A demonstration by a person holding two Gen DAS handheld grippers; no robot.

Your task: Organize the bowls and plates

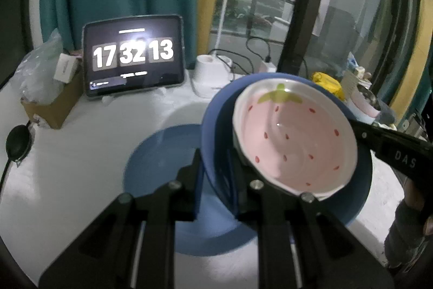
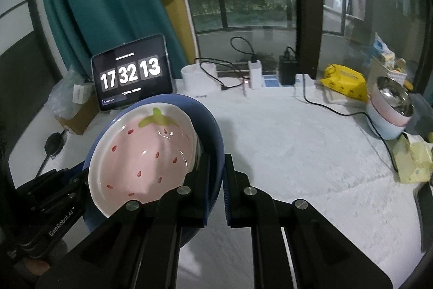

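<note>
both claws pinch the blue bowl (image 1: 216, 126) rim, left gripper (image 1: 216, 175) at 9 o'clock, right gripper (image 2: 216, 180) at 3, strawberry dish (image 1: 295, 137) nested inside, lifted above the blue plate (image 1: 167, 153); next, lower it level onto that plate

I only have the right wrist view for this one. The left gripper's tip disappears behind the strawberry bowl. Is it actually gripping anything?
Observer: Yes. In the left wrist view the left gripper has its jaws closed across the rim of the blue bowl, which holds the strawberry bowl.
Operator: Is anything on the table beneath it?
Observer: A blue plate lies flat on the white table, partly hidden by the tilted blue bowl.
</note>
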